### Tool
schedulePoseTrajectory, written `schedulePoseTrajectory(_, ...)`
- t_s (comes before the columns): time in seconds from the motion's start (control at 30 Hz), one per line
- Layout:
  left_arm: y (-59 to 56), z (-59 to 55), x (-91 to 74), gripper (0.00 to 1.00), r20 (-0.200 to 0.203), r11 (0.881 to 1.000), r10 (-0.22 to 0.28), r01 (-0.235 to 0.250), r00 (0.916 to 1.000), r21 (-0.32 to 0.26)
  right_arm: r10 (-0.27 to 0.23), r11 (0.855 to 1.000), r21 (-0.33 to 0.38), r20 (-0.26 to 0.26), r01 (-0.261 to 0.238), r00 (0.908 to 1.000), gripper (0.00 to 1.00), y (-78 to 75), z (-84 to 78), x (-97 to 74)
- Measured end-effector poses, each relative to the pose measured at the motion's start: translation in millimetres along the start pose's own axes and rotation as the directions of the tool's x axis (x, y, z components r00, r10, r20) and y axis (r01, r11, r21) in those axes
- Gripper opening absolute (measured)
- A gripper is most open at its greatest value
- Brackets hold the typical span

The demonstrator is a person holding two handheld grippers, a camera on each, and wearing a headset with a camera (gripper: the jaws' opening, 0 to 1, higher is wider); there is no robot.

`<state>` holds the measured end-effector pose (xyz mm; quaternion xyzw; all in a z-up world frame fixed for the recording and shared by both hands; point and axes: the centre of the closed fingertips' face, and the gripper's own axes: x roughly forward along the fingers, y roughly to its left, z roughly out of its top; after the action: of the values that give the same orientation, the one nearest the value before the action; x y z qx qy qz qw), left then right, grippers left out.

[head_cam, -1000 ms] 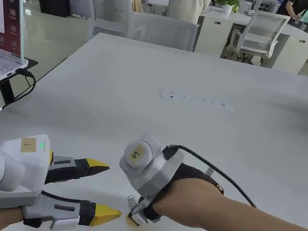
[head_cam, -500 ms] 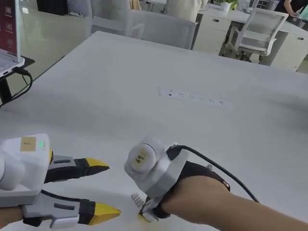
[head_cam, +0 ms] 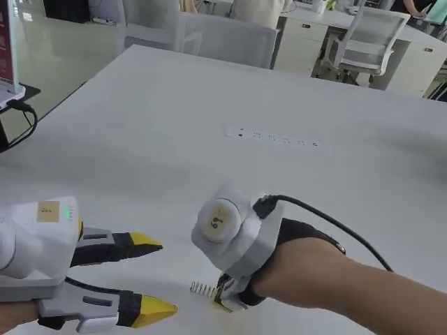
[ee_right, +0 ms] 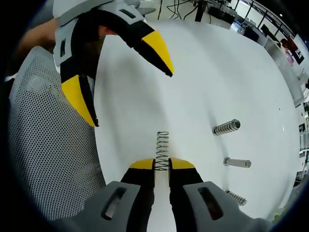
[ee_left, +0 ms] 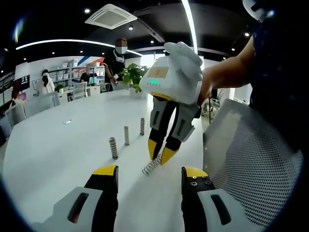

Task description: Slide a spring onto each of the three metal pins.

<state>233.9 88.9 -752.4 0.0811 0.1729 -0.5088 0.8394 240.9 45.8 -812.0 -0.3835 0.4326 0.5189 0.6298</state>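
Right gripper view — right tool clenched on spring, pin beyond, head view — left tool released.

Table lies open from 10 to 2 o'clock in the head view. In the right gripper view, pins stand at 3 to 4 o'clock and the left gripper blocks 11 o'clock (chair mesh at 9).

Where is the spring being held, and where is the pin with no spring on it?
held spring (ee_right: 162, 146): right gripper view, its middle coils.
bare pin (ee_right: 237, 163): right gripper view, middle of its shaft.
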Motion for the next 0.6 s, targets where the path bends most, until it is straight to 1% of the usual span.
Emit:
schedulePoseTrajectory(0.07,-1.7,0.6,1.5,0.45,-0.002,1.0,-0.011,0.011,0.9999,0.01,0.004,1.0,-0.019,0.011,-0.004,0.9999,0.08,2.4,3.3,-6.6)
schedulePoseTrajectory(0.1,-2.4,1.2,2.0,0.45,-0.002,1.0,-0.014,0.014,0.9999,0.014,0.017,0.999,-0.028,0.011,-0.017,0.9998,0.08,4.9,3.9,-9.2)
schedulePoseTrajectory(0.13,-3.1,1.7,2.5,0.44,-0.002,1.0,-0.018,0.018,0.9998,0.018,0.036,0.999,-0.026,0.026,-0.036,0.999,0.08,8.6,7.2,-13.2)
schedulePoseTrajectory(0.17,-3.7,1.9,2.8,0.44,-0.002,1.0,-0.022,0.022,0.9998,0.019,0.043,0.999,-0.031,0.03,-0.042,0.9986,0.08,10.2,8.5,-15.9)
schedulePoseTrajectory(0.2,-4.6,2.1,3.2,0.43,-0.003,0.999,-0.027,0.027,0.9996,0.022,0.055,0.997,-0.053,0.032,-0.053,0.998,0.08,13.2,10.1,-19.7)
schedulePoseTrajectory(0.27,-6.0,1.7,3.7,0.41,-0.007,0.999,-0.035,0.035,0.9994,0.026,0.053,0.996,-0.071,0.031,-0.051,0.9981,0.08,14.6,12.0,-24.6)
schedulePoseTrajectory(0.3,-7.3,2.1,4.2,0.4,-0.007,0.999,-0.04,0.041,0.9992,0.028,0.057,0.995,-0.088,0.036,-0.053,0.9978,0.08,16.3,14.2,-28.2)
schedulePoseTrajectory(0.37,-10.9,3.2,5.0,0.37,-0.003,0.998,-0.058,0.058,0.9983,0.025,0.067,0.994,-0.095,0.055,-0.061,0.9963,0.08,18.5,19.9,-33.6)
schedulePoseTrajectory(0.4,-11.5,3.4,5.1,0.35,-0.003,0.998,-0.061,0.061,0.9982,0.027,0.069,0.993,-0.097,0.057,-0.063,0.996,0.08,18.8,20.6,-34.4)
schedulePoseTrajectory(0.43,-13.2,3.6,5.6,0.34,-0.006,0.997,-0.067,0.067,0.9977,0.033,0.079,0.991,-0.115,0.058,-0.072,0.9952,0.08,20.6,22.0,-36.6)
schedulePoseTrajectory(0.5,-14.2,4.4,6.8,0.32,-0.007,0.997,-0.075,0.075,0.9972,0.037,0.082,0.988,-0.139,0.057,-0.073,0.995,0.08,19.8,23.5,-39.6)
schedulePoseTrajectory(0.6,-15.0,6.9,7.7,0.3,-0.002,0.996,-0.084,0.084,0.9965,0.042,0.101,0.981,-0.17,0.064,-0.089,0.9928,0.08,23.9,25.4,-44.2)
